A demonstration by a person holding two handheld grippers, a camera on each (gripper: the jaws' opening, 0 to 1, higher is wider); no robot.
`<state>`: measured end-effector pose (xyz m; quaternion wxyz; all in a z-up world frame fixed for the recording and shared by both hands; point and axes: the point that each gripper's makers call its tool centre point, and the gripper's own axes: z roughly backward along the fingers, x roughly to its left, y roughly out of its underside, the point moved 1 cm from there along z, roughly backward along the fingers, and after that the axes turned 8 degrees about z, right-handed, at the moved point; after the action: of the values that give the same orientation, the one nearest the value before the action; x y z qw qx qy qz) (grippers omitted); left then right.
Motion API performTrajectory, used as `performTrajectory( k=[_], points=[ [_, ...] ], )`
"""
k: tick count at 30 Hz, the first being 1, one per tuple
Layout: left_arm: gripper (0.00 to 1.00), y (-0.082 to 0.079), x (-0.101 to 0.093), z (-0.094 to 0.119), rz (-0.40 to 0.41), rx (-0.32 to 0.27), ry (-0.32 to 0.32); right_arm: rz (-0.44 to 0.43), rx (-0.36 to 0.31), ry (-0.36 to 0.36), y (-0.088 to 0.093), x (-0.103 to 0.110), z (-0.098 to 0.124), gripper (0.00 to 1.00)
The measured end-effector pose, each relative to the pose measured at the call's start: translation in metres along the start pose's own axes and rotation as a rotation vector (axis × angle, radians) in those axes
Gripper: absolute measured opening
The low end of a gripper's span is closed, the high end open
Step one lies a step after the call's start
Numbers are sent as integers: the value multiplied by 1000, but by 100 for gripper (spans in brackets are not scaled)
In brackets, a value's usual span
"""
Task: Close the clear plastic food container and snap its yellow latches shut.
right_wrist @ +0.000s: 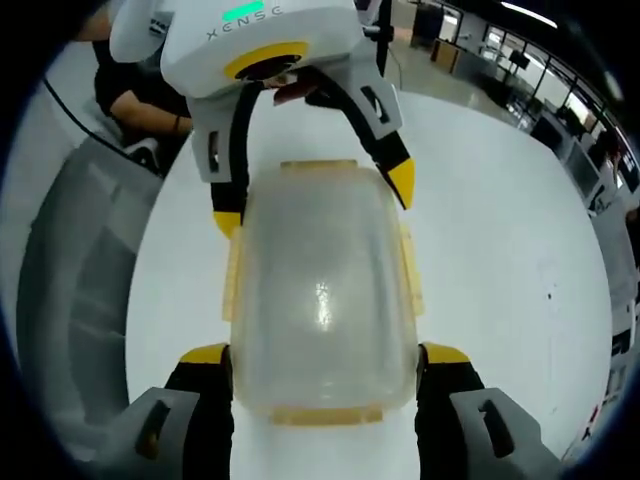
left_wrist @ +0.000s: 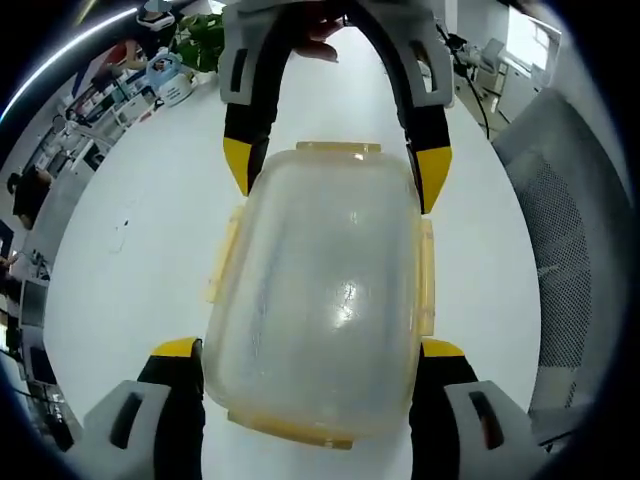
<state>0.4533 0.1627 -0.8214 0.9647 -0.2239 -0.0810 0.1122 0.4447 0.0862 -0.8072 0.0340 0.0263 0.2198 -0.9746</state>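
On the white worktop (left_wrist: 120,250) your left gripper (left_wrist: 312,352) has its fingers (left_wrist: 178,350) spread wide, straddling the near end of the clear plastic food container (left_wrist: 325,290), which lies lid-on at the centre, yellow latches (left_wrist: 427,275) along its sides. At 12 o'clock your right gripper (left_wrist: 336,168) straddles the far end the same way, its fingers (right_wrist: 205,354) released either side of the container.

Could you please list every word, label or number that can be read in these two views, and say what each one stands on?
"XENSE", roughly, in small grey letters on the white housing of the left gripper, seen in the right gripper view; the letters are blurred.
The clear container bears no readable text.
Items on the far shelves are too small to read.
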Motion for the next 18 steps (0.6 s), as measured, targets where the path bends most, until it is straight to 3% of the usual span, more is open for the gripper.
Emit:
performTrajectory(
  k=[18],
  points=[
    [87,-1,5,0,5,4,-3,-2,-5,-3,0,-5,1,75]
  ],
)
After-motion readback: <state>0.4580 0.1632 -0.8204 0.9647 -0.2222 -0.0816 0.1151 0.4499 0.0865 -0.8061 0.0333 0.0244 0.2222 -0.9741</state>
